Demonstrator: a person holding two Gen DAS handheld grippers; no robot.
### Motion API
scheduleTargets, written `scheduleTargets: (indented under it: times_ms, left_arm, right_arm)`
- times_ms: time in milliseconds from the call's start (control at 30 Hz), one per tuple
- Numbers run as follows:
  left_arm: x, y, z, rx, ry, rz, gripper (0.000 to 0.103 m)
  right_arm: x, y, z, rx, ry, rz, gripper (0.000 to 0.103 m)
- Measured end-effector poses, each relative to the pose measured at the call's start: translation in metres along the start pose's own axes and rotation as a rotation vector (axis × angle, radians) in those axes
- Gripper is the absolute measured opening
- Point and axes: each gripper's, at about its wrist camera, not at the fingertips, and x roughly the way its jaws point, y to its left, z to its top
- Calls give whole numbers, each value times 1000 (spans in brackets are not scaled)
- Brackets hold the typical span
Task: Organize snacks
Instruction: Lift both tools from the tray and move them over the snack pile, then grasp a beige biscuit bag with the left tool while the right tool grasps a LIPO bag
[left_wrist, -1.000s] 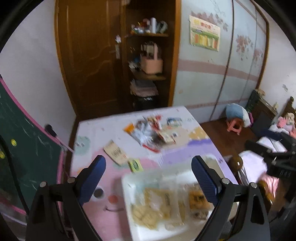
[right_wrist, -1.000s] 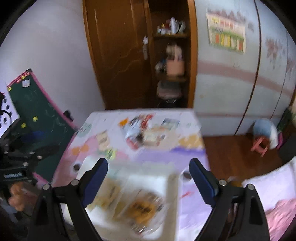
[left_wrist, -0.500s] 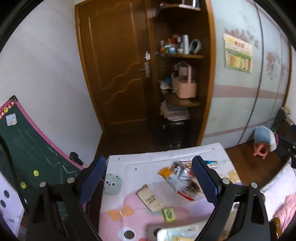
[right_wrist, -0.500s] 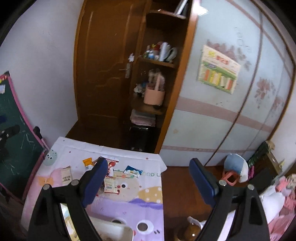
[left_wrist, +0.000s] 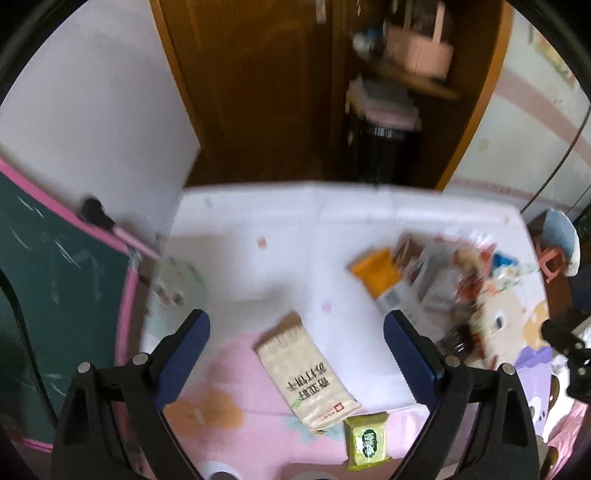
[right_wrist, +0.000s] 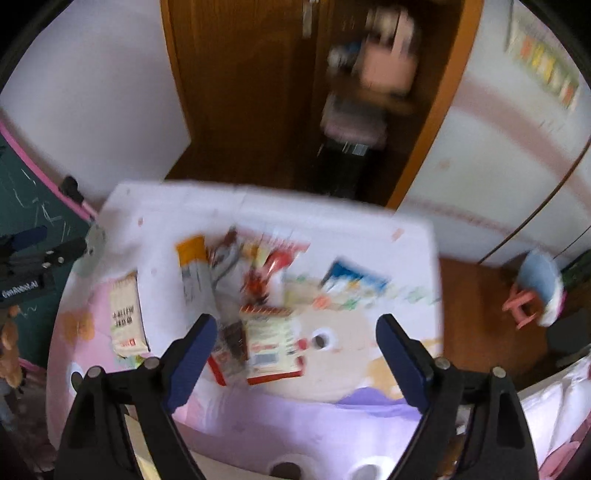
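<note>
1. On the worktop (left_wrist: 236, 236), which is spread with a pastel cartoon-print cloth, lie the loose snacks; both views are blurred.
2. In the left wrist view the left gripper (left_wrist: 297, 349) points down at the cloth with its jaws wide apart and nothing between the pads.
3. A beige cracker packet (left_wrist: 306, 376) with dark printed characters lies flat and at a slant between and just below those open jaws, touching neither.
4. A small green packet (left_wrist: 367, 439) lies just beside the lower end of the beige cracker packet, near the bottom edge of the view.
5. To the right, an orange packet (left_wrist: 376, 275) lies at the near edge of a mixed snack pile (left_wrist: 454, 280), too smeared to sort by kind.
6. In the right wrist view the right gripper (right_wrist: 295, 349) hangs over that pile; its jaws stand wide but are closing, and they press on nothing.
7. A red-bordered packet (right_wrist: 271, 343) with a white face lies between the right jaws, apart from both pads.
8. A blue-and-white packet (right_wrist: 354, 280) lies further back to the right, well apart from the others.
9. A green chalkboard with a pink frame (left_wrist: 55, 280) leans beside the worktop's left edge, and a brown wooden door (left_wrist: 251, 81) stands behind.
</note>
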Motion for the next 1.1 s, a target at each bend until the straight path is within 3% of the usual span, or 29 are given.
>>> scheduleTargets:
  times_ms: [167,333,500,533,733,800,867,967,1100]
  left_arm:
    - [62,0,-22,-19,136,-38,95]
    - [86,0,-29,-50,199,-70,95]
    - [104,-3,-35,-78,252,-89,82]
    - [106,-4,-37,-78,261,-82,81]
    - [105,-22,-48,-25,233,-35,79]
    - [101,-28,-51,1,216,-10,66]
    - [95,-30,-54,14,190,-11,39]
    - [89,-28,-54,-17,200,-79,10]
    - [89,-18,-58,-71,215,-149,6]
  right_arm:
    - [62,4,-6,32,118,27,81]
    - [89,-1,-9,81,180,94,81]
    - [107,-10,-15,133,240,162,72]
    - [111,-12,-15,137,248,170,67]
    - [111,-18,-18,144,254,216,62]
    - [109,-20,-20,148,257,233,58]
    - [108,-22,-24,160,270,260,52]
    - [101,-28,-33,154,267,273,49]
    - [92,-28,-39,141,255,273,46]
